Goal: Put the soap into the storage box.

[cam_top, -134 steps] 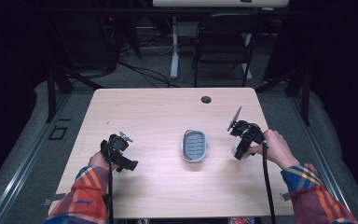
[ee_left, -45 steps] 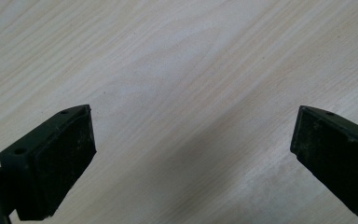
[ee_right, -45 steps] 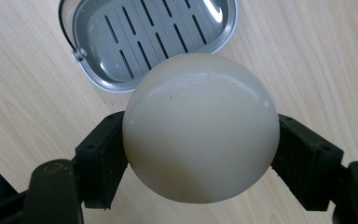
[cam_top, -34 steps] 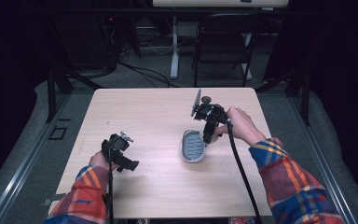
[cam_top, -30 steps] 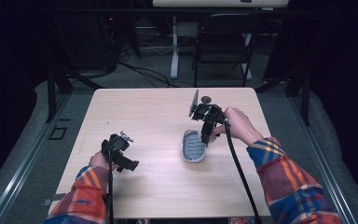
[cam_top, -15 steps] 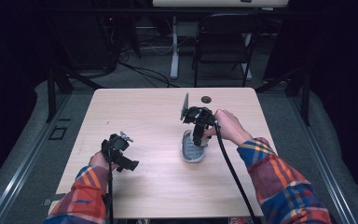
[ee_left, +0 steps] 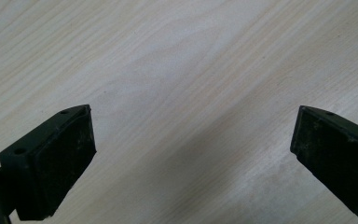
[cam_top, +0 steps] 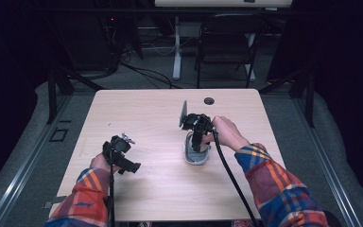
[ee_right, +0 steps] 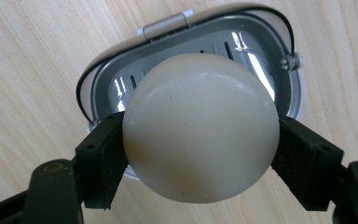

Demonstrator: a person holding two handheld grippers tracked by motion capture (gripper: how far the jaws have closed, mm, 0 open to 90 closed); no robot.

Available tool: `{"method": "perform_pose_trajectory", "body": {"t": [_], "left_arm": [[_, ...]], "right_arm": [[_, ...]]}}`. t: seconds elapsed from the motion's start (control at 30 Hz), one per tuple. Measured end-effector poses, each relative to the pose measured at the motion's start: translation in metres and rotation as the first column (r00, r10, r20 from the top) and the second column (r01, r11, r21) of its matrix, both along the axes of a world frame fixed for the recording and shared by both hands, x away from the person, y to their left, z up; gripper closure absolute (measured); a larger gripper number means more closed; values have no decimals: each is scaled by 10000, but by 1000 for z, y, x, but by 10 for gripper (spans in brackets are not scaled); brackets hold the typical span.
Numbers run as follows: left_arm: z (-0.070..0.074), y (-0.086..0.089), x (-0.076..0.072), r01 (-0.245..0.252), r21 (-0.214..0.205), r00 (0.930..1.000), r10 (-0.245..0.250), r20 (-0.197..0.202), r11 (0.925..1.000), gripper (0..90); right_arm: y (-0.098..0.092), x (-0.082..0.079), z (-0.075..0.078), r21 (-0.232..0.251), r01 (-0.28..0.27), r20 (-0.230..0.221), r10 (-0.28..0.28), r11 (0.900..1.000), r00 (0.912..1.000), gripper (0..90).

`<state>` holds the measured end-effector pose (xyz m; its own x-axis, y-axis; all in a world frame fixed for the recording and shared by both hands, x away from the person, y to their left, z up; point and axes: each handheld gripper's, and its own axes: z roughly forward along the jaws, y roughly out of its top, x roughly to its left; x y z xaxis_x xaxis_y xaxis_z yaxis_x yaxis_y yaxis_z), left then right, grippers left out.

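The right gripper [ee_right: 200,149] held a smooth cream oval soap bar [ee_right: 200,126], jaws clamped on its sides, above the grey slotted soap dish [cam_top: 197,152] at centre frame on the pale wooden desk [cam_top: 151,113]. Next, it likely needed lowering and release. The left gripper [ee_left: 191,154] hung wide open and empty.

The right gripper [cam_top: 197,144] has crossed from the right side of the tabletop [cam_top: 160,189] to a spot directly over the soap dish [cam_top: 196,157] and sunk toward it (its hand [cam_top: 224,133] came along), carrying the pale soap bar [ee_right: 200,145] clamped between its fingers [ee_right: 101,158].
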<state>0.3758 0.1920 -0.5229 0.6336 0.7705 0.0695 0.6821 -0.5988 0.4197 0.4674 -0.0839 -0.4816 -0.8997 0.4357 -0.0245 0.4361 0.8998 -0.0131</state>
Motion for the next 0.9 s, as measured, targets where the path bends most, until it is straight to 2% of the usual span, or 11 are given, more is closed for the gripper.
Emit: {"method": "perform_pose_trajectory", "body": {"t": [0.27, 0.3, 0.53, 0.9], "left_arm": [[0, 0, 0, 19, 9, 10000, -19, -13, 10000, 0], [0, 0, 0, 22, 10, 10000, -22, -10, 10000, 0], [0, 0, 0, 18, 30, 10000, -18, -25, 10000, 0], [0, -1, 0, 38, 39, 10000, -38, -87, 10000, 0]], "right_arm": [[3, 1, -6, -44, -12, 36, 12, 10000, 10000, 241], [4, 2, -6, -184, -83, 58, 85, 9998, 9999, 241], [8, 1, -11, -360, -260, 99, 263, 9990, 9996, 240], [5, 1, -19, -149, -142, 160, 145, 9998, 9998, 239]]}}
